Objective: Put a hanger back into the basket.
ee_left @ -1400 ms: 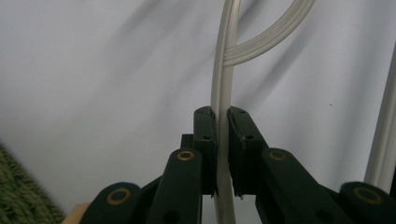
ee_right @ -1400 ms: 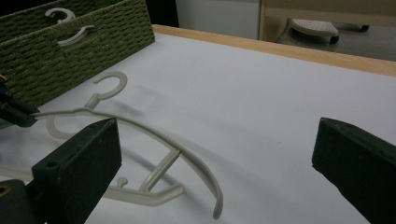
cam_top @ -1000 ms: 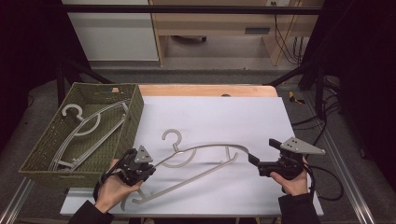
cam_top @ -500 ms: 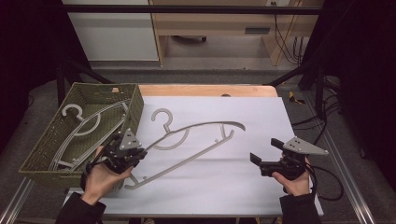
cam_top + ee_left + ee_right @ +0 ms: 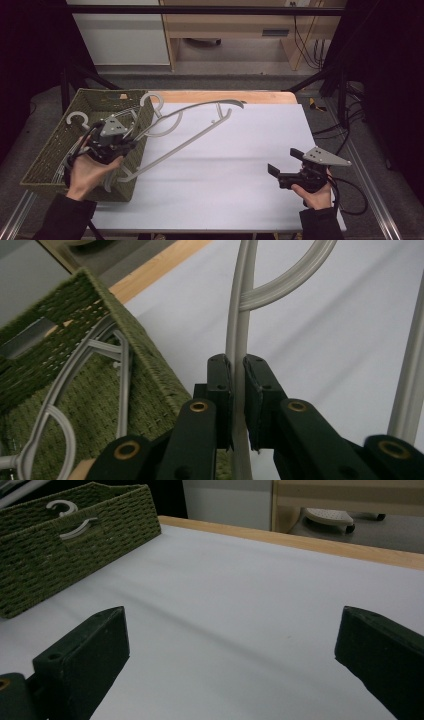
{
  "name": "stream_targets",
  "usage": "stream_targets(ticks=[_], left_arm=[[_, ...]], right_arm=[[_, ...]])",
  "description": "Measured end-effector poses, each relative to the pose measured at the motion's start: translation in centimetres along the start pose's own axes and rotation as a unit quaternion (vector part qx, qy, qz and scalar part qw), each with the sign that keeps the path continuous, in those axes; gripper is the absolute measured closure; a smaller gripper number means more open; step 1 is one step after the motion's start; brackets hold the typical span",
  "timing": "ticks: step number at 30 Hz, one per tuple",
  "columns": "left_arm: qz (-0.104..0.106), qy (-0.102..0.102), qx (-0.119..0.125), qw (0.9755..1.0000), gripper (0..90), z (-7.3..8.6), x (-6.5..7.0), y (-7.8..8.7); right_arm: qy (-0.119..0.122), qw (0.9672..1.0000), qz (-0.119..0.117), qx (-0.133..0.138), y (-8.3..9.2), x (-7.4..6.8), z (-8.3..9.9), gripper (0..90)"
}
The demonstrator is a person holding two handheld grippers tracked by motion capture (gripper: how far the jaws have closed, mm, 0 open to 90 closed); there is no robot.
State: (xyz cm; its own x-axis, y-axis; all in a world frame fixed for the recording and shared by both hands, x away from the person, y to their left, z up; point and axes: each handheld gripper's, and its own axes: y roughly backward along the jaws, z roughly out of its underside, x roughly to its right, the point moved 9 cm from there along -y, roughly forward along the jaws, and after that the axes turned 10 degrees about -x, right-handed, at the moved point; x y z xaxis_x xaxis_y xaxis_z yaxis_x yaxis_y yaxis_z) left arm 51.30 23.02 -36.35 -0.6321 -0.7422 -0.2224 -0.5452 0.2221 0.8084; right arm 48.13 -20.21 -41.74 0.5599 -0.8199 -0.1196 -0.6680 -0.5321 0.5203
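- At the far left stood a green woven basket [image 5: 55, 150] with other grey hangers [image 5: 75, 120] lying inside it; no label or writing could be read on the basket or on the hangers
- The left gripper [image 5: 117, 142] hovered over the basket's right wall, its jaws clamped narrow on the thin bar of a grey plastic hanger [image 5: 190, 137]; the left gripper view showed the pads pressed on that bar [image 5: 239, 365] from both sides
- The hanger was held clear of the table, slanting up from the basket's near corner toward the far edge; its hook [image 5: 152, 102] hung over the basket's far right corner
- The hanger looked light and stiff but long, so a grip near one end would likely let it swing or twist; the smooth plastic could slip, and a hold nearer the middle would steady it
- At the right, the right gripper [image 5: 282, 170] rested low over the white table [image 5: 250, 200], jaws spread wide with nothing between them, well apart from the hanger
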Motion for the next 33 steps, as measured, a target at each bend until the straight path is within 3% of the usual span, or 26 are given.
stream_targets(ticks=[7,17,33], left_arm=[[-0.02,0.017,0.006,0.9996,82.5,0.4,-3.6,1.0],[-0.044,0.049,0.0,0.9978,82.5,2.0,-7.8,0.9],[-0.087,0.08,-0.017,0.9928,82.4,5.5,-13.0,0.6]], right_arm=[[-0.002,1.0,-0.001,-0.001,-0.2,0.0,0.1,1.3],[0.0,1.0,-0.001,-0.004,-0.3,0.0,0.1,1.3],[0.001,0.9999,0.0,-0.011,-0.7,0.0,0.3,1.4]])
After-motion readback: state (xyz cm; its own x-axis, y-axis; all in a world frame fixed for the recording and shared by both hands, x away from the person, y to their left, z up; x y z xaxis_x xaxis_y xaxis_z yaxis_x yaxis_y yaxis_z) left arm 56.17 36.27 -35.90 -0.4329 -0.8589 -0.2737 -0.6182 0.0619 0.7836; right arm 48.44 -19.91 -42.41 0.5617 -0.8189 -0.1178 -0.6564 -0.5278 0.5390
